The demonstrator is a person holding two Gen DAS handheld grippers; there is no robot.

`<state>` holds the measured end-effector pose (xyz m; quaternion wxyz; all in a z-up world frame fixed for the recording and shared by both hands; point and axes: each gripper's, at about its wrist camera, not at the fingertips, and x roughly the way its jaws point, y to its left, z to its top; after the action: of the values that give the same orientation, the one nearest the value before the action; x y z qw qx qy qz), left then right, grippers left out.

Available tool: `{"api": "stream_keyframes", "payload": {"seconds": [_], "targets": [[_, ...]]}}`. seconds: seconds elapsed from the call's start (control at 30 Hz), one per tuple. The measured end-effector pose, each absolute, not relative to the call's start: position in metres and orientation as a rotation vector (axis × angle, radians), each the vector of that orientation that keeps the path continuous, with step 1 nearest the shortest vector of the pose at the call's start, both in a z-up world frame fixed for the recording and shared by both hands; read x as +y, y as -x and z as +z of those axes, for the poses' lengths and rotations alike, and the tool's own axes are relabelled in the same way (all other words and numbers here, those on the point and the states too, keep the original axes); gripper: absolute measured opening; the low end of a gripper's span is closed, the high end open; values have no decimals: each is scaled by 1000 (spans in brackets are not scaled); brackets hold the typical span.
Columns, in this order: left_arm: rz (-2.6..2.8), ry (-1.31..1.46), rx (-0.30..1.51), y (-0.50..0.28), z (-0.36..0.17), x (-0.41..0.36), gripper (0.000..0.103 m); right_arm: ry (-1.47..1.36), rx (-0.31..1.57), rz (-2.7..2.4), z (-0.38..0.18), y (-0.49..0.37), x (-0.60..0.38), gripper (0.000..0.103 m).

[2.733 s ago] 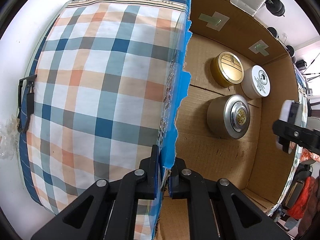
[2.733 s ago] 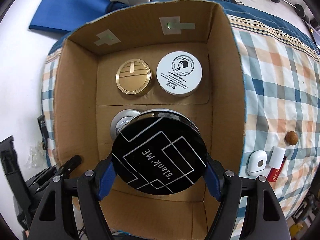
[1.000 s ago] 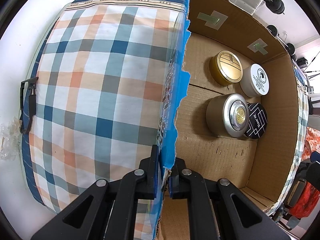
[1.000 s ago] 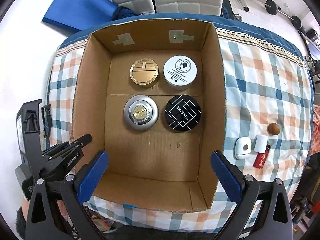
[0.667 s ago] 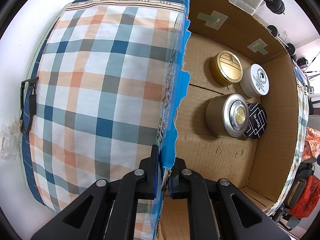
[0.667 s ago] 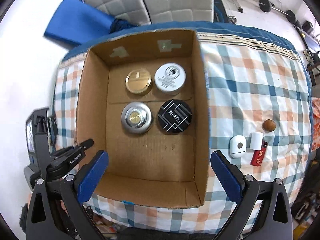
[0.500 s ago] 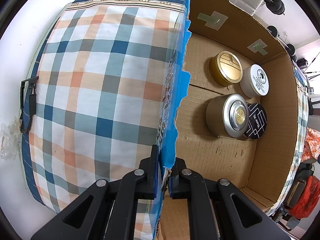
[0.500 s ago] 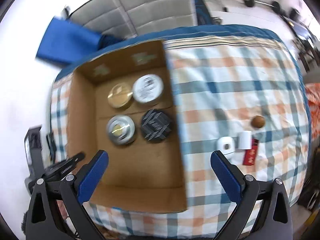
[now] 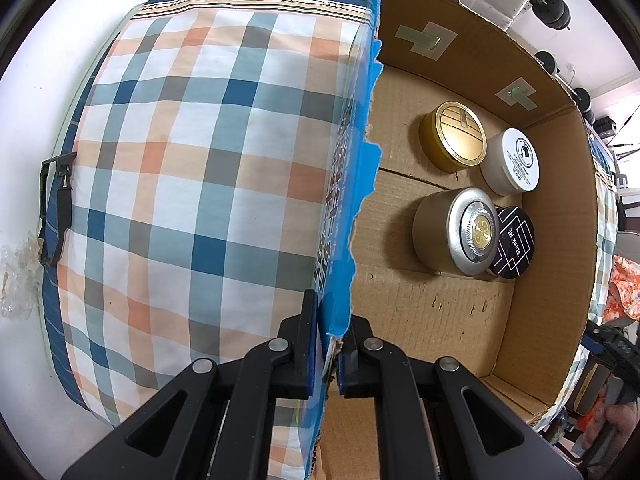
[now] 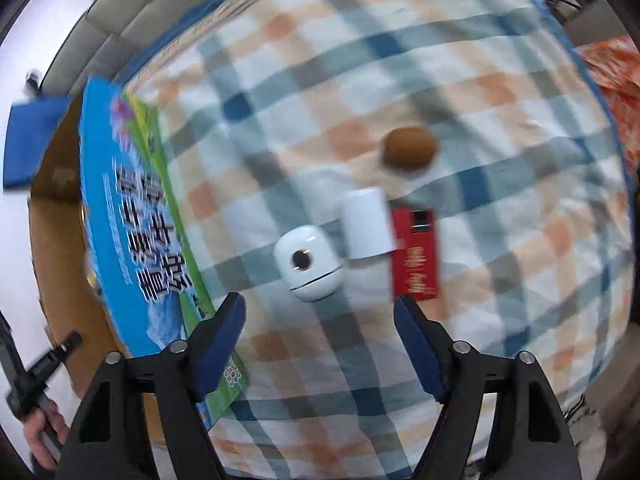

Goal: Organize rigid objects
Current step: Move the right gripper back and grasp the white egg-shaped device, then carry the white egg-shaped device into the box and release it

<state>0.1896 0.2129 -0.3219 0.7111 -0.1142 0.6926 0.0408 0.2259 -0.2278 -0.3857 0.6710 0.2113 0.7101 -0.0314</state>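
Observation:
My left gripper (image 9: 328, 352) is shut on the left wall of the cardboard box (image 9: 352, 184), pinching its blue torn edge. Inside the box stand a gold tin (image 9: 456, 140), a white cream jar (image 9: 516, 160), a silver tin (image 9: 460, 232) and a black patterned tin (image 9: 514, 242). My right gripper (image 10: 320, 332) hovers over the checked cloth, its jaws closing with nothing between them. Just beyond its fingertips lie a white rounded case (image 10: 310, 264), a white cylinder (image 10: 366, 222), a red flat pack (image 10: 416, 256) and a brown ball (image 10: 408, 148).
The box's printed blue outer wall (image 10: 132, 220) stands to the left of the right gripper. A checked cloth (image 9: 192, 184) covers the surface on both sides. A hand (image 10: 40, 432) on the left tool shows at the lower left. The right wrist view is blurred.
My right gripper has swung from above the box to the right and down, over the small items on the cloth, and its jaws have narrowed. The left gripper has kept still on the box wall.

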Motion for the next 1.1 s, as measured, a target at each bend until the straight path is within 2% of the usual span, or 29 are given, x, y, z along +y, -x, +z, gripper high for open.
{"api": "stream_keyframes", "payload": {"seconds": [0.2, 0.27, 0.33, 0.57, 0.6, 0.63, 0.67, 0.77, 0.83, 0.87, 1.0, 1.1], "targets": [[90, 254, 1538, -190, -322, 213, 5, -387, 1671, -86, -421, -242, -201, 78], [91, 255, 1538, -190, -322, 213, 5, -389, 1684, -67, -431, -247, -196, 74], [91, 256, 1539, -190, -322, 213, 5, -361, 1708, -74, -441, -250, -190, 50], [93, 257, 1540, -191, -323, 212, 5, -470, 1757, -99, -448, -249, -192, 51], [93, 256, 1540, -191, -323, 212, 5, -454, 1754, -101, -447, -251, -191, 55], [92, 257, 1540, -191, -323, 213, 5, -432, 1751, -106, -445, -255, -188, 66], [93, 256, 1539, -191, -323, 212, 5, -420, 1748, -111, -445, -258, -188, 69], [92, 255, 1540, -191, -324, 211, 5, -403, 1753, -116, -450, -263, -188, 70], [92, 254, 1540, -191, -324, 211, 5, -405, 1772, -94, -456, -267, -185, 67], [92, 253, 1540, -191, -324, 211, 5, -398, 1782, -95, -460, -266, -182, 52], [92, 251, 1541, -191, -324, 211, 5, -350, 1760, -107, -457, -263, -177, 50], [92, 252, 1541, -191, -324, 211, 5, -360, 1710, -107, -430, -253, -163, 49]]}}
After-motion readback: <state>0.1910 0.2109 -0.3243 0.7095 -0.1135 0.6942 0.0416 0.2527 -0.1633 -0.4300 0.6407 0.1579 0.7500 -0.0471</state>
